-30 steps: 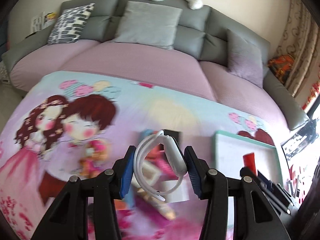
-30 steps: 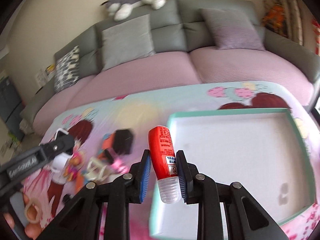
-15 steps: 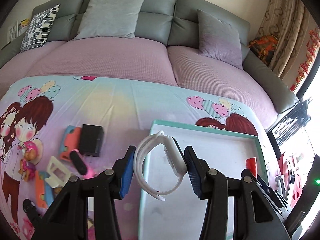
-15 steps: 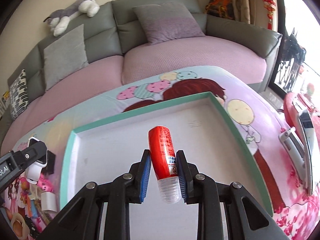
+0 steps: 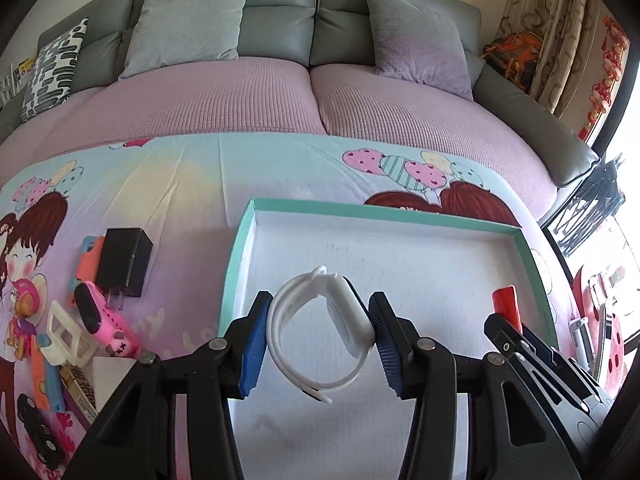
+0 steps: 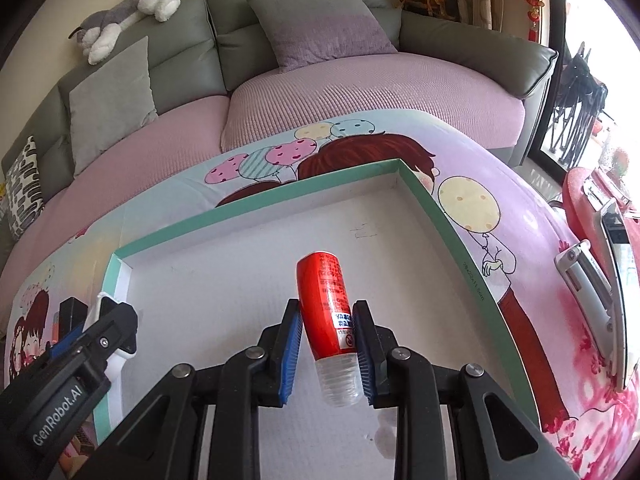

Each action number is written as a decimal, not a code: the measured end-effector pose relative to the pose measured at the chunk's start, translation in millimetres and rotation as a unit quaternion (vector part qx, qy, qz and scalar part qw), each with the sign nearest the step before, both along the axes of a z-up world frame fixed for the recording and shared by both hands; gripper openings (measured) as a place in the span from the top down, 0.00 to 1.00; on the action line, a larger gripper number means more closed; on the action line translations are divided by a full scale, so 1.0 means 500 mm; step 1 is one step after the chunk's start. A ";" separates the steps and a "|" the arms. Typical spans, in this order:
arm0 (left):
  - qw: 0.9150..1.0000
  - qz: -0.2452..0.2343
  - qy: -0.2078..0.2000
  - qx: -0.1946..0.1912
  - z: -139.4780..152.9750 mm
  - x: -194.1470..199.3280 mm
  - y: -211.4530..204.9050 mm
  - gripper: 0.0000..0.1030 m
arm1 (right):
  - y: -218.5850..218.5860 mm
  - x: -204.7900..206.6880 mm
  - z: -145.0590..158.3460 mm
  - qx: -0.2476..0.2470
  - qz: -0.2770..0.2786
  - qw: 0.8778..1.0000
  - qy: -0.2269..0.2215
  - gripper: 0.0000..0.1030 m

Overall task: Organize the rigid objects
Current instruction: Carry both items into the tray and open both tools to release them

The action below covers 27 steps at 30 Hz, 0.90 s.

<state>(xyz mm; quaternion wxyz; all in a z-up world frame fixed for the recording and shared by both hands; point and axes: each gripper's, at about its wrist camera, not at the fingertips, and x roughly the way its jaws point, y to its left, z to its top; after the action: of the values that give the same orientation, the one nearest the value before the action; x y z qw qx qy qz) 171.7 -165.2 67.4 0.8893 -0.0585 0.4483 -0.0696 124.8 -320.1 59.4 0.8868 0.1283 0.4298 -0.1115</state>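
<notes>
Your left tongs [image 5: 316, 336] are clamped on a white wristband watch [image 5: 320, 330], its strap looped closed, the flat face pressed against the right pad and the strap's far side against the left pad. It hangs above the near-left part of the teal-rimmed tray [image 5: 236, 264], not yet set down.

Your right tongs [image 6: 326, 354] are clamped on a red bottle [image 6: 326, 300] with a clear cap, cap end toward the camera, printed label facing up. It hangs over the middle of the same tray [image 6: 432, 200], also unreleased.

Tray floor: white, nothing lying on it as far as both views show. Judgement: the sorting is at an early stage; two items are in transit, none delivered.

Left to move, on the cartoon-print surface [image 5: 180, 184] just left of the tray: a black plug adapter [image 5: 125, 262], a pink watch [image 5: 102, 322], a white plastic frame [image 5: 64, 334], plus several small pieces too crowded to name.
</notes>
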 end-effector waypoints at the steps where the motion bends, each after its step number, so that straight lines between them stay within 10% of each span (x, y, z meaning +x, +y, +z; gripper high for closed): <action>1: 1.000 0.001 0.002 0.000 -0.003 0.002 -0.003 0.50 | -0.001 0.001 -0.002 -0.001 0.000 1.000 0.002 0.73; 16: 1.000 0.007 -0.007 -0.020 0.016 -0.012 0.011 0.32 | -0.005 0.005 -0.011 0.000 -0.008 1.000 0.012 0.71; 27: 0.998 0.044 -0.035 -0.019 0.039 -0.016 0.047 0.09 | -0.011 0.002 -0.007 -0.007 -0.019 1.000 0.000 0.29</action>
<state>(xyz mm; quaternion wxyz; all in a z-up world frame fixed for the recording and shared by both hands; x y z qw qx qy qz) 163.9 -141.9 86.9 0.9052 -0.0928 0.4126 -0.0414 125.8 -325.4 55.7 0.8852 0.1304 0.4269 -0.1312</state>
